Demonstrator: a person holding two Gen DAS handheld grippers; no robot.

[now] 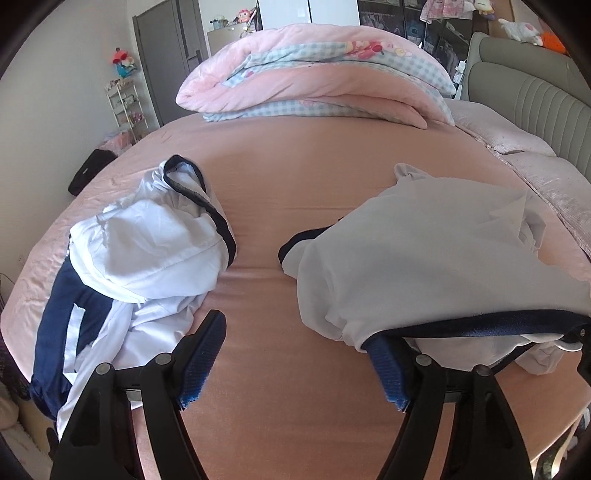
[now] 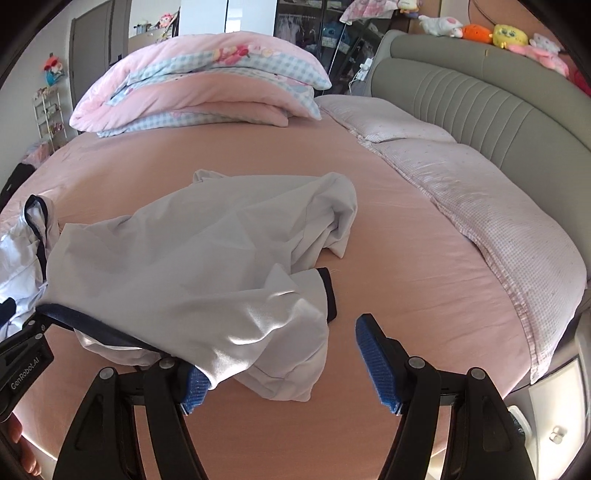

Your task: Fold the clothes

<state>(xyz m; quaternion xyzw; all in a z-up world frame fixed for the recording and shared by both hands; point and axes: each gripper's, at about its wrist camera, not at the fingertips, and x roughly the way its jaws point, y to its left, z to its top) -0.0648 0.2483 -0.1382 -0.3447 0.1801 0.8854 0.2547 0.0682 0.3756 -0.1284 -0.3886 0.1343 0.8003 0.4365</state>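
A pale grey-white short-sleeved shirt with navy trim (image 2: 207,258) lay crumpled on the pink bed sheet (image 2: 388,280), near the front edge of the bed. Its navy-edged hem (image 1: 491,325) was stretched taut between the two grippers. The left gripper (image 1: 295,350) stood with its jaws spread wide; the hem draped over the blue pad of the finger (image 1: 388,365) on the right of the left wrist view, and nothing was pinched between the pads, only bare sheet showing in the gap. The right gripper (image 2: 280,354) was likewise released: the shirt's cloth lay over the blue-padded finger (image 2: 194,387) on the left of its own view, while the other finger (image 2: 373,354) stood clear beside a navy-cuffed sleeve (image 2: 325,291). In the right wrist view the black body of the left gripper showed at the left edge, with the hem running to it.

A second heap, a white and navy blue garment (image 1: 147,258), sat apart to the left on the sheet, just beside the left gripper's other finger (image 1: 207,350). Farther back rested a folded pink and blue-checked quilt (image 1: 314,81). Pale pink checked pillows (image 2: 498,229) lined the grey-green padded headboard (image 2: 480,107), with plush toys (image 2: 506,35) ranged along its top.
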